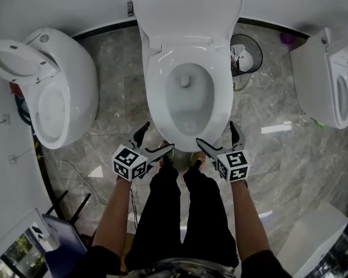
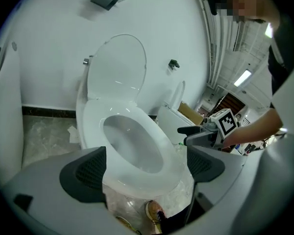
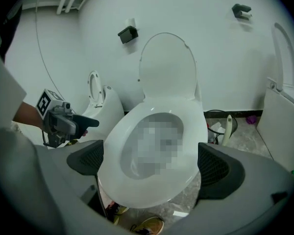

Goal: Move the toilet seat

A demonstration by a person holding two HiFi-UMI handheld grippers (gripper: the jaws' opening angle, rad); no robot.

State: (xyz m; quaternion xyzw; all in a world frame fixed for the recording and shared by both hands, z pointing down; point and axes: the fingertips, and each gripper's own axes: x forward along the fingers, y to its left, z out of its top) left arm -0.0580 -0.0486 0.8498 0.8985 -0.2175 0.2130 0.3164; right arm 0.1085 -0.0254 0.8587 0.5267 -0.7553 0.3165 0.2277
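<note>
Item: toilet seat (image 1: 156,91), white oval ring, lying flat on the bowl of the middle toilet; lid (image 1: 185,7) raised upright against the wall behind. Long axis runs straight away from the person, with the hinge at the far end by the wall and the front edge nearest the feet. Left gripper (image 1: 158,138): jaws spread wide, nothing pinched, set at the left of the seat's front edge. Right gripper (image 1: 216,133): jaws likewise spread and empty, set at the right of that edge. The seat lies ahead of both and slightly above the jaw lines in each gripper view; both hands appear about equally near, and contact with the rim cannot be told. Judged requirement: a jaw under the front edge, then an upward swing toward the lid. Room: free space above the bowl; grey marbled floor (image 1: 119,68) on both sides; second toilet (image 1: 64,91) to the left, third toilet (image 1: 322,80) to the right, both well apart; waste bin (image 1: 246,54) beside the bowl on the right.
</note>
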